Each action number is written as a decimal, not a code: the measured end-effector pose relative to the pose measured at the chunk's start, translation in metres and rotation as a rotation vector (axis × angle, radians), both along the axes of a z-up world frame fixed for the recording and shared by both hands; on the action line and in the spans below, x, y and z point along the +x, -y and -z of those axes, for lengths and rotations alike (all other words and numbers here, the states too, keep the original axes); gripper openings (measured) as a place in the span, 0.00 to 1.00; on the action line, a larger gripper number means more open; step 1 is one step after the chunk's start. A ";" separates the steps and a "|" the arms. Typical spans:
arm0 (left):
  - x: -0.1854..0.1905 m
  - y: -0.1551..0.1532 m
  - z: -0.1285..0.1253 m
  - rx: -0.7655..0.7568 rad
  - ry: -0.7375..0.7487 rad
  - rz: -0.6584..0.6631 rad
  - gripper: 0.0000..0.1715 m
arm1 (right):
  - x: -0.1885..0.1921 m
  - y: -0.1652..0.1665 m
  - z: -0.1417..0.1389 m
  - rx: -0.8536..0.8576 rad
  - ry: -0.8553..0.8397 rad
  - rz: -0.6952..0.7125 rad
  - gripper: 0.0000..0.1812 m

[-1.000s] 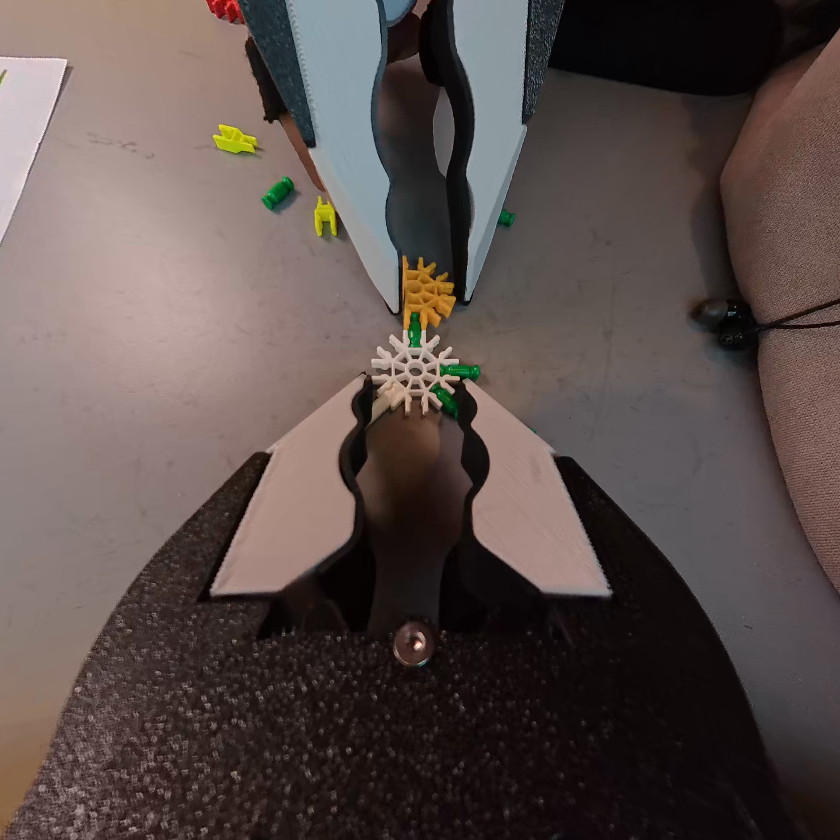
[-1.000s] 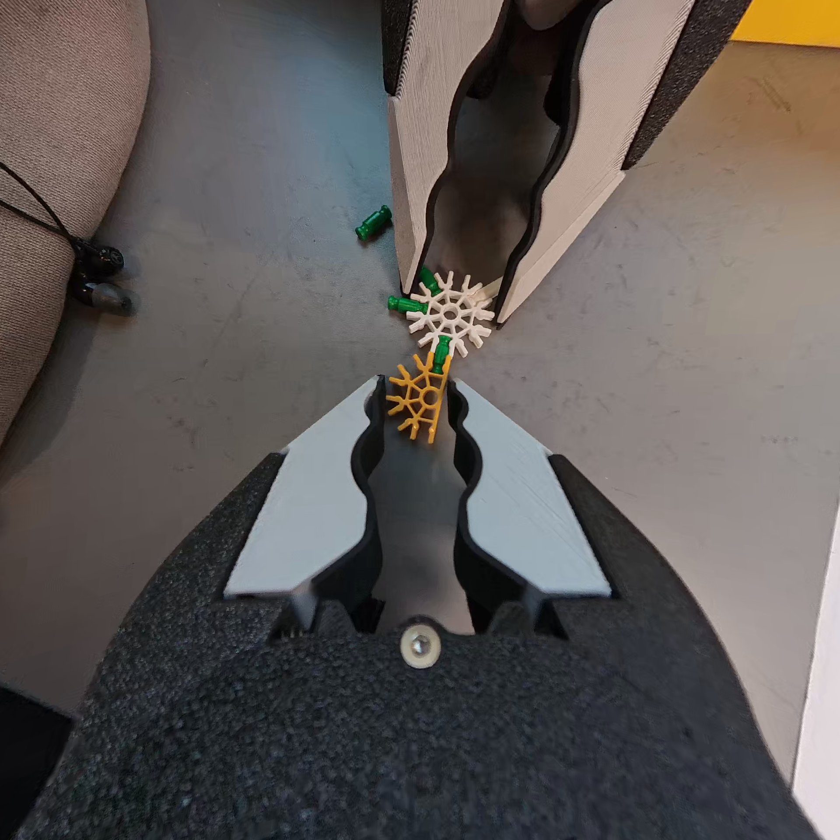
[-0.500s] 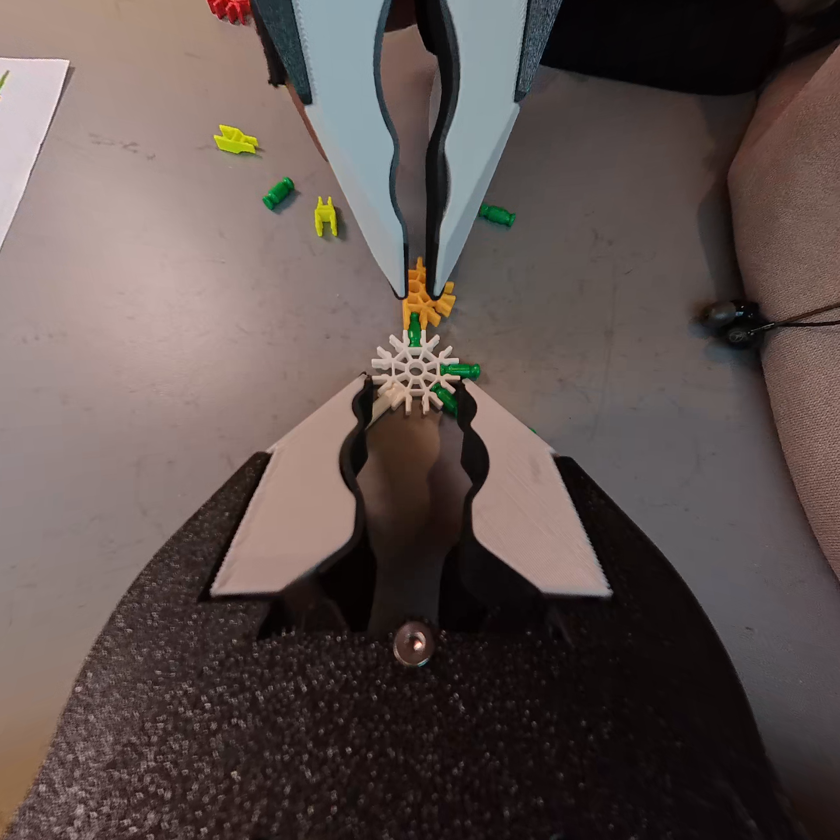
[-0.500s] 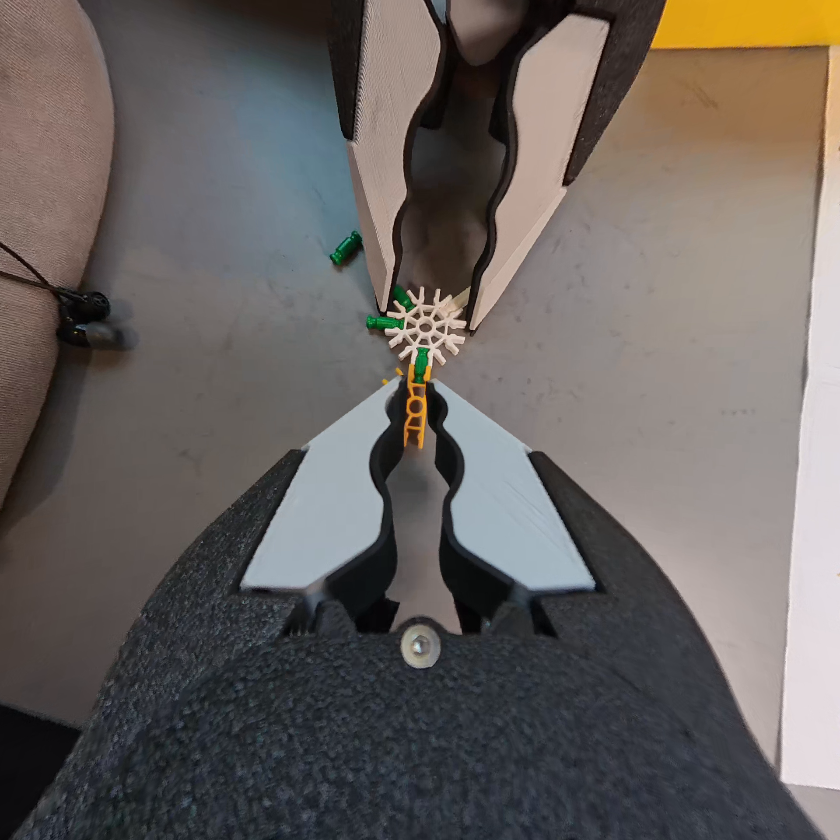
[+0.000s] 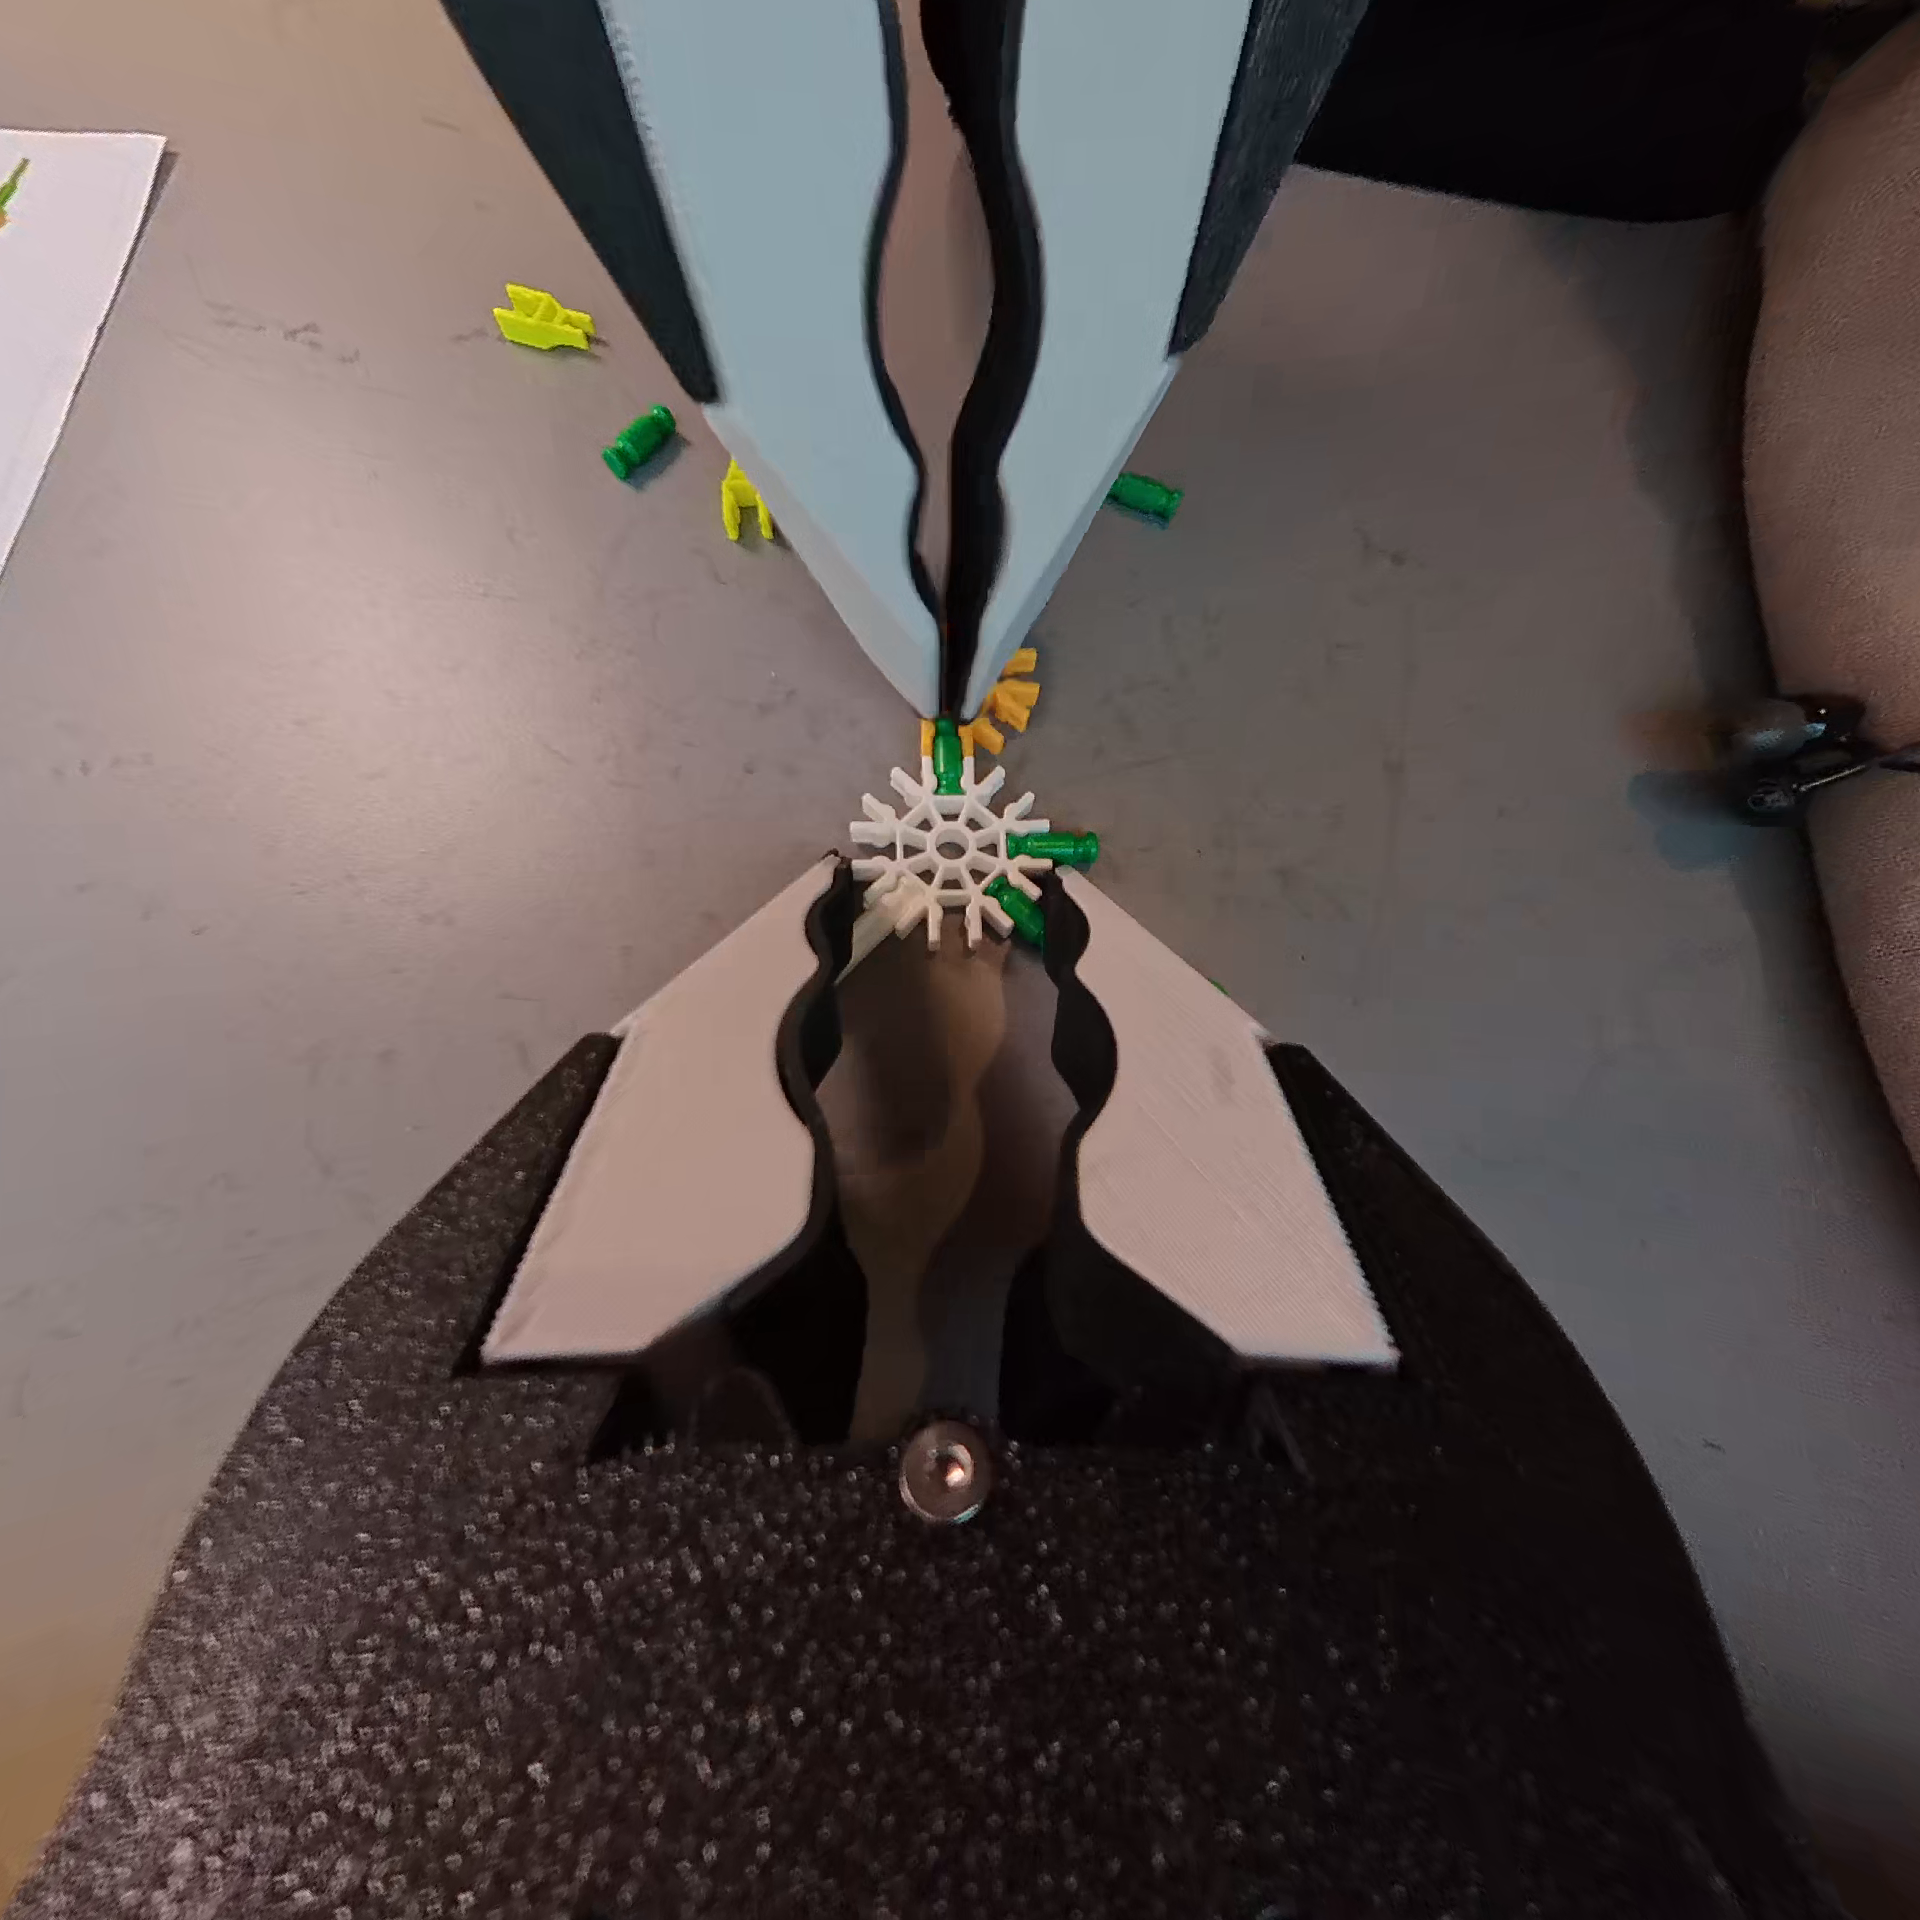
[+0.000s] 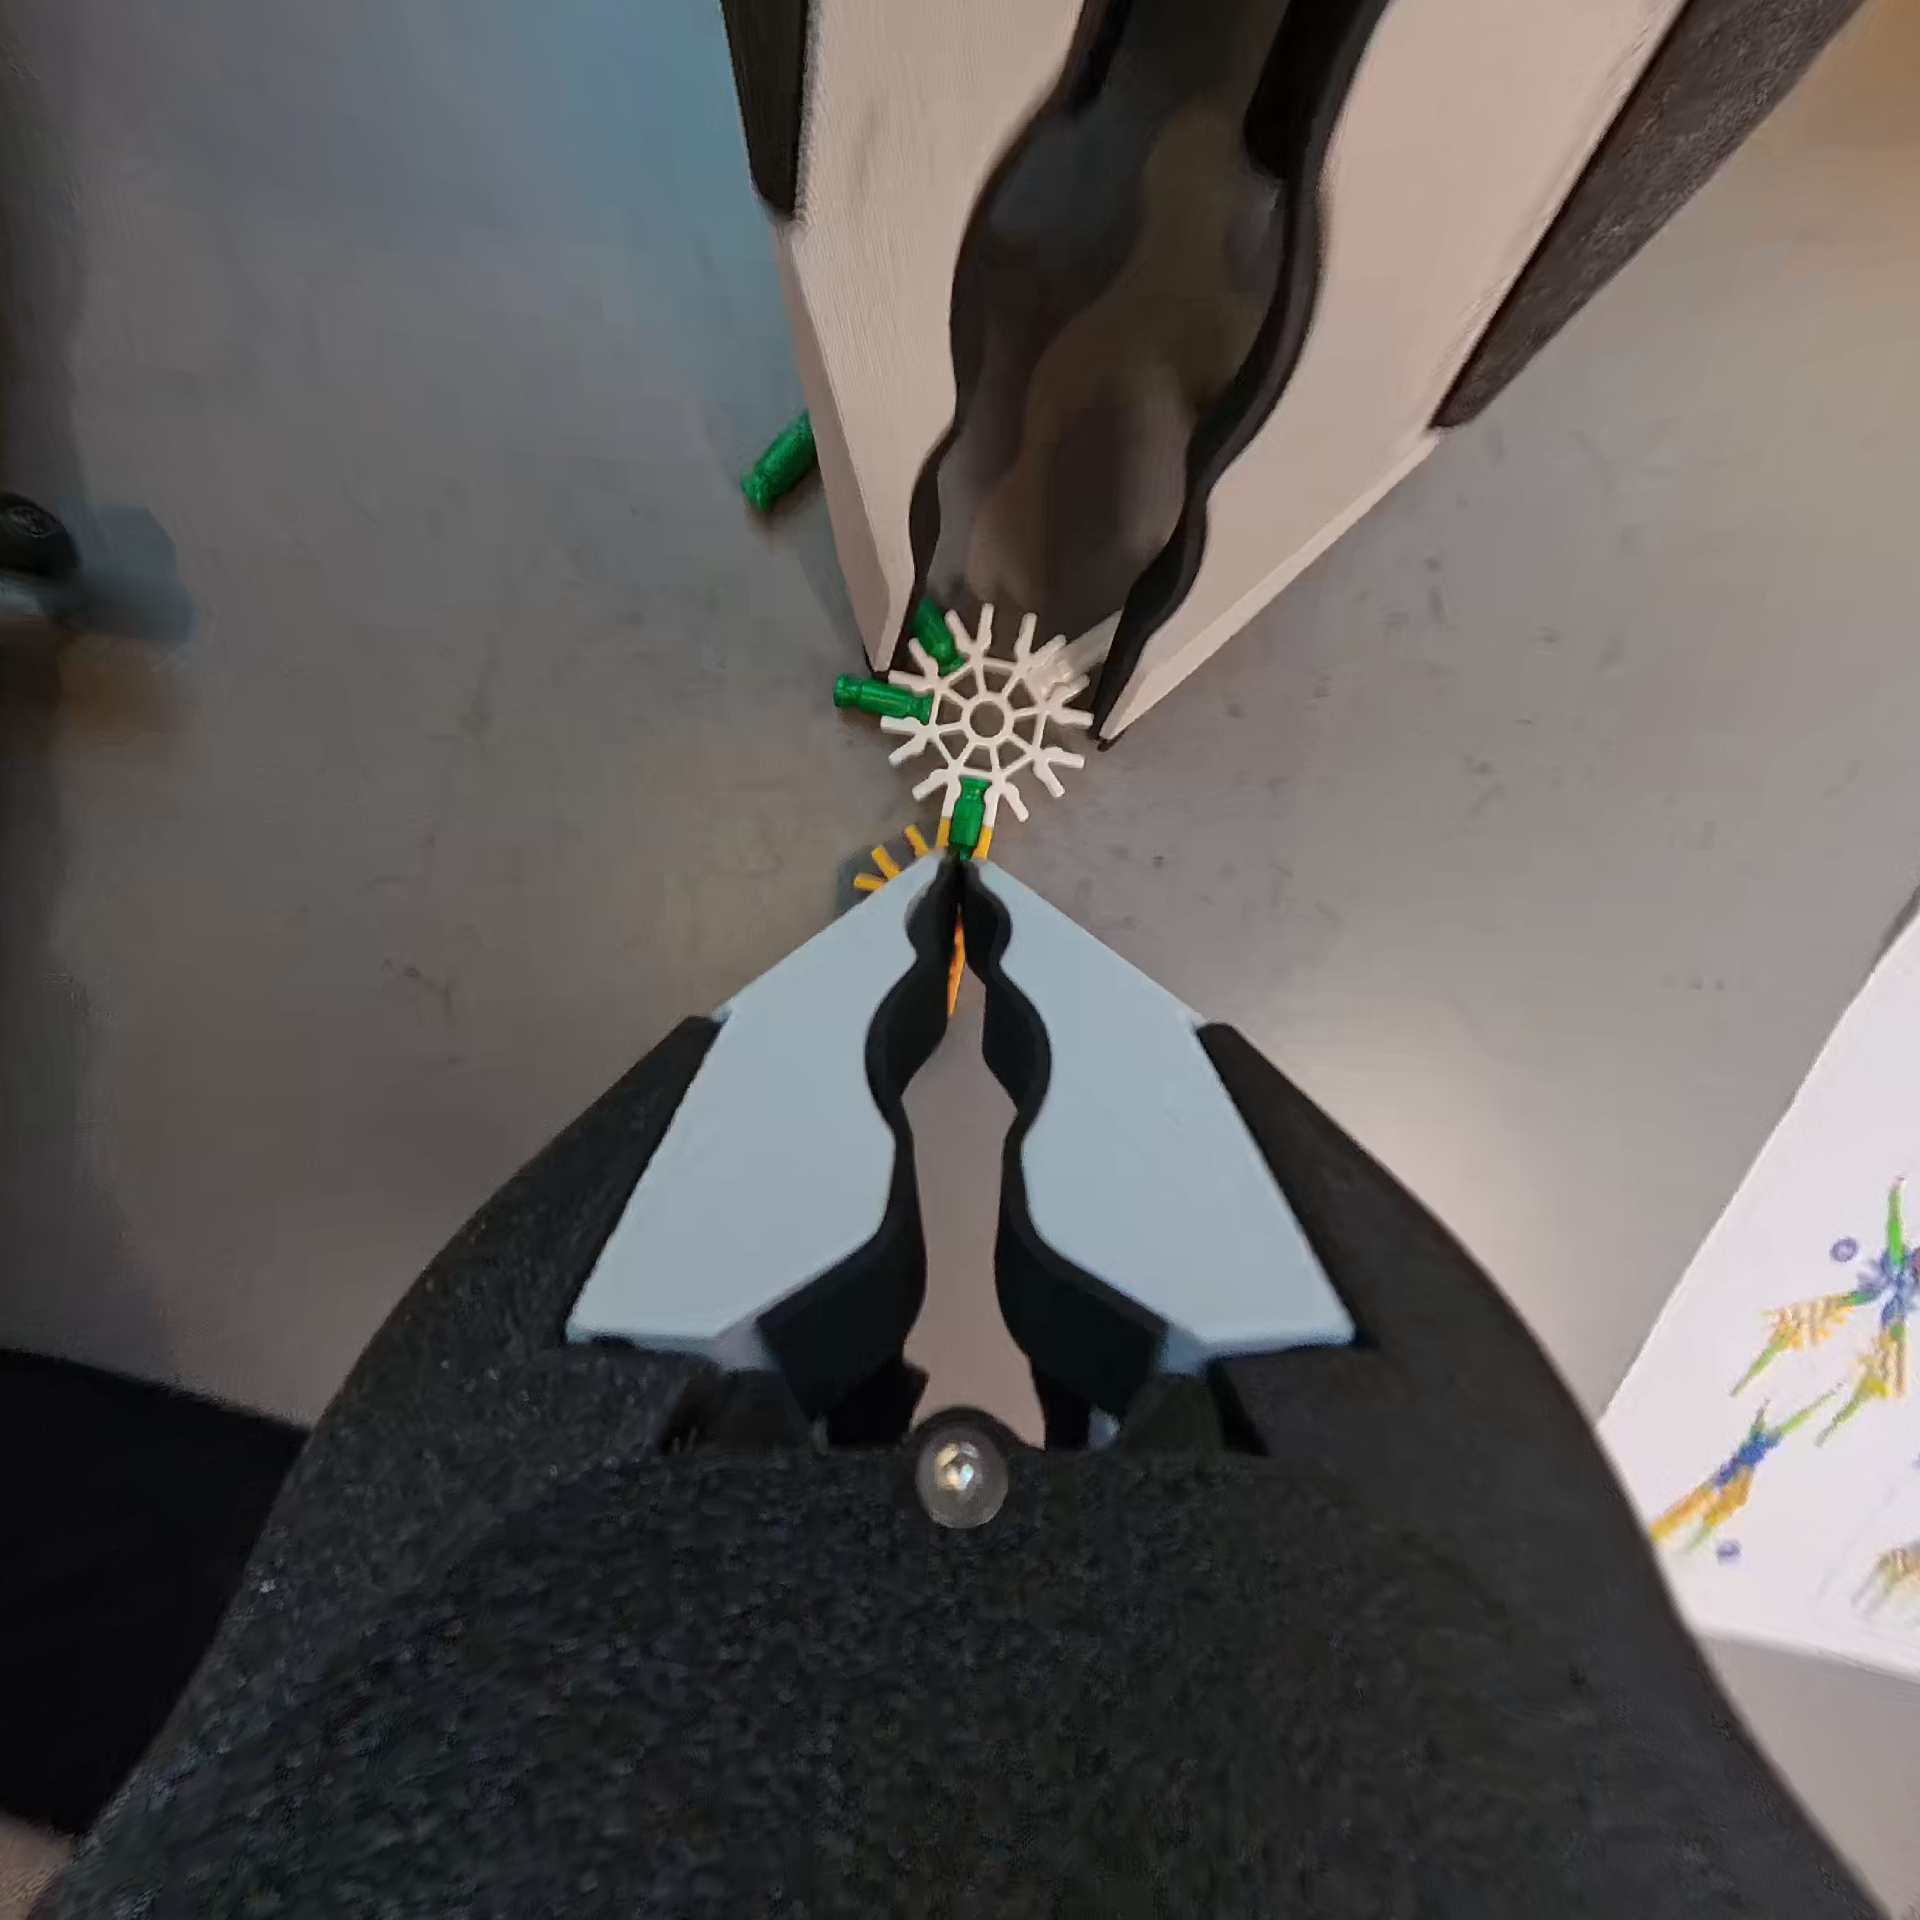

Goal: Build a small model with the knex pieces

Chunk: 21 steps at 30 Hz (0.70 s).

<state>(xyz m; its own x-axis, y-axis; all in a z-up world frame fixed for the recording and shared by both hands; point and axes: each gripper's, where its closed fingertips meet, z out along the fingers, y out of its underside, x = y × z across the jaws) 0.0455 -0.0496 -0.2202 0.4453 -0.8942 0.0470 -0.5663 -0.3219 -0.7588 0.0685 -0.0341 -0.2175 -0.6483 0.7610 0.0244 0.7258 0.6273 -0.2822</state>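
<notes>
My left gripper is shut on a white snowflake-shaped connector and holds it flat just over the grey table. Three short green rods stick out of the connector. My right gripper is shut on an orange connector, held edge-on and mostly hidden between the fingers. Its tips touch the end of one green rod on the white connector. In the left wrist view the right gripper comes in from the top, with the orange connector showing beside its tips.
Loose green rods and yellow clips lie behind the right gripper. A white sheet lies far left. A printed sheet lies at the right. Black earbuds rest by a beige cushion. Only a small space, under 4 cm, lies between the two pairs of fingers.
My right gripper has closed on the orange connector, turned it edge-on and moved in until its tips meet the green rod on the white connector. My left gripper has stayed still.
</notes>
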 end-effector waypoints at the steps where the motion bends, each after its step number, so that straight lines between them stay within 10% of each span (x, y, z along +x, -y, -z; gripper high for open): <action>1: 0.000 0.000 0.000 -0.001 -0.001 0.001 0.21 | -0.003 0.003 -0.001 0.002 -0.001 -0.017 0.00; 9: -0.001 0.001 0.000 0.011 -0.005 -0.013 0.21 | -0.003 0.001 -0.001 0.026 0.003 -0.039 0.00; 21: -0.017 -0.002 -0.012 0.034 0.018 -0.069 0.29 | 0.020 -0.006 -0.009 -0.184 -0.339 0.314 0.21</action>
